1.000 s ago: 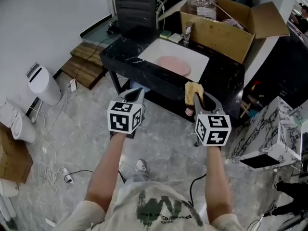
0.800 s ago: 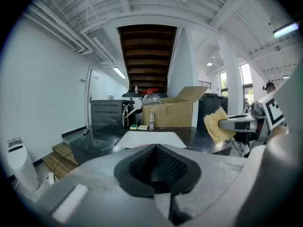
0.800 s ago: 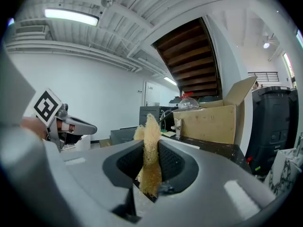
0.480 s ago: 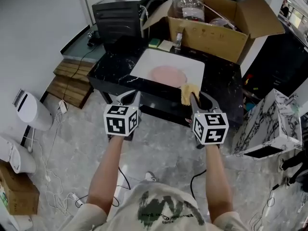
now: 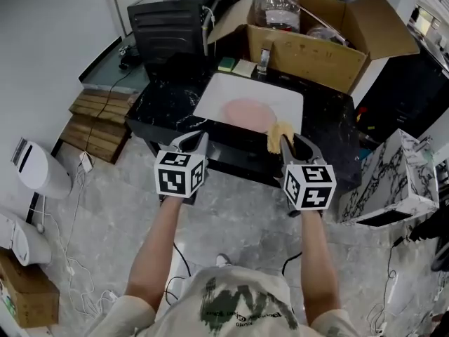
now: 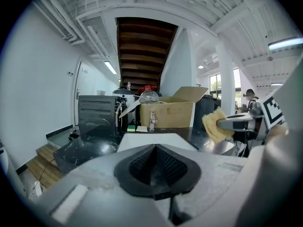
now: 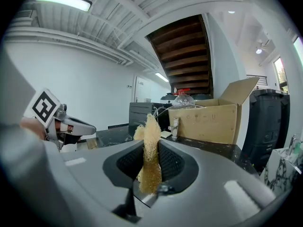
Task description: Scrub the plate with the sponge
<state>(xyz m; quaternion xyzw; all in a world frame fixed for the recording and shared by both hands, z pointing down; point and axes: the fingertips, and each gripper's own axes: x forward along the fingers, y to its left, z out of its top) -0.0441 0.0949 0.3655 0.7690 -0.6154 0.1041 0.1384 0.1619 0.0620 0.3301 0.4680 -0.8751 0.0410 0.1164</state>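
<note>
right gripper: clamped on the sponge, centre frame, nearer the pink plate than a second ago.
left gripper: jaws together, empty.
task: scrubbing looks imminent.

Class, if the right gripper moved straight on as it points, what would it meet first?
Likely nothing nearby: the right gripper, shut on the sponge, aims over the counter toward the faucet; depth unclear.
</note>
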